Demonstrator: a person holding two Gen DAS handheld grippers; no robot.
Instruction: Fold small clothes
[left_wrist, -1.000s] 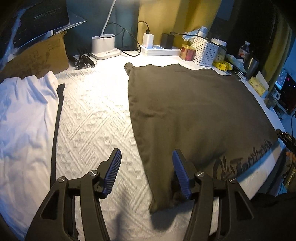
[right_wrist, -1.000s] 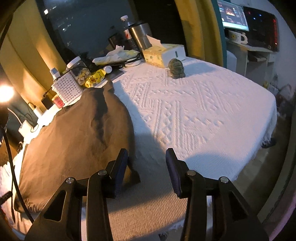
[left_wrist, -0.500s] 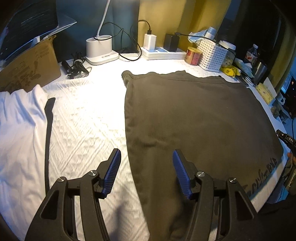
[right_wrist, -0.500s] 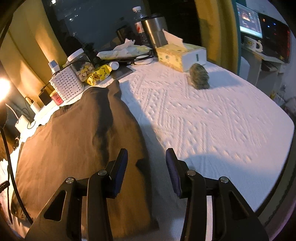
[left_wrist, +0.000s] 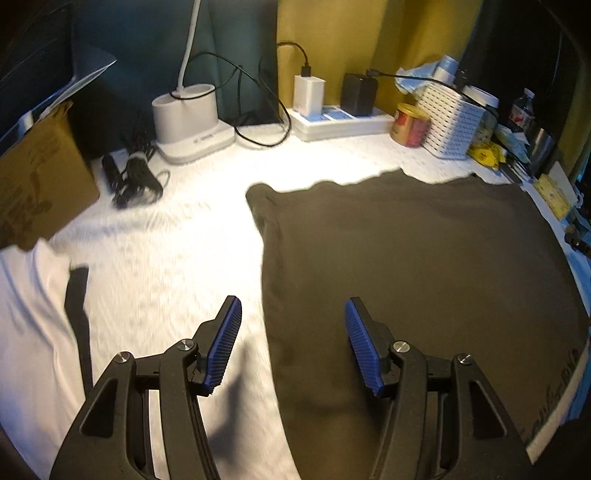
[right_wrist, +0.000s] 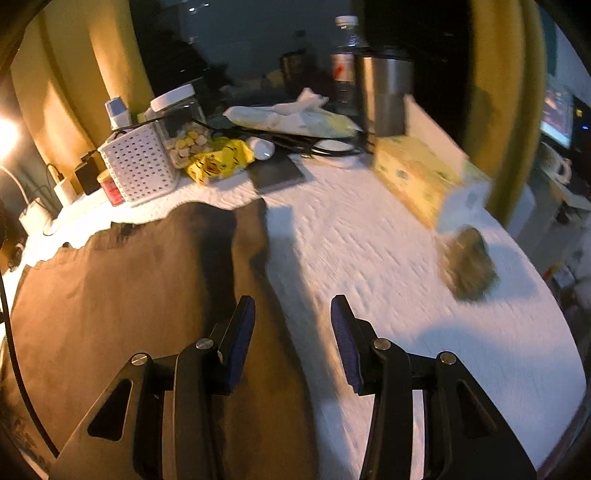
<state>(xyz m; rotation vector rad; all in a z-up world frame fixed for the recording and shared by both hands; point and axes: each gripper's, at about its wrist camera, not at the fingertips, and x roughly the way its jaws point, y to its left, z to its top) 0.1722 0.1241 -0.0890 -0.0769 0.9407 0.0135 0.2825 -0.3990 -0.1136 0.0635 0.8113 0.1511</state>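
A dark brown garment (left_wrist: 424, 266) lies spread flat on a bench covered with a white textured cloth (left_wrist: 166, 266). The left tongs (left_wrist: 291, 339) hover with blue pads apart, straddling the garment's left edge. The right tongs (right_wrist: 291, 339) hover, also apart and empty, straddling its right edge (right_wrist: 273, 295). A white garment (left_wrist: 29, 325) lies far left. To fold well, each pair should likely pinch only its edge, not the cloth beneath, and lift evenly together, clear of the white basket (right_wrist: 138, 166).
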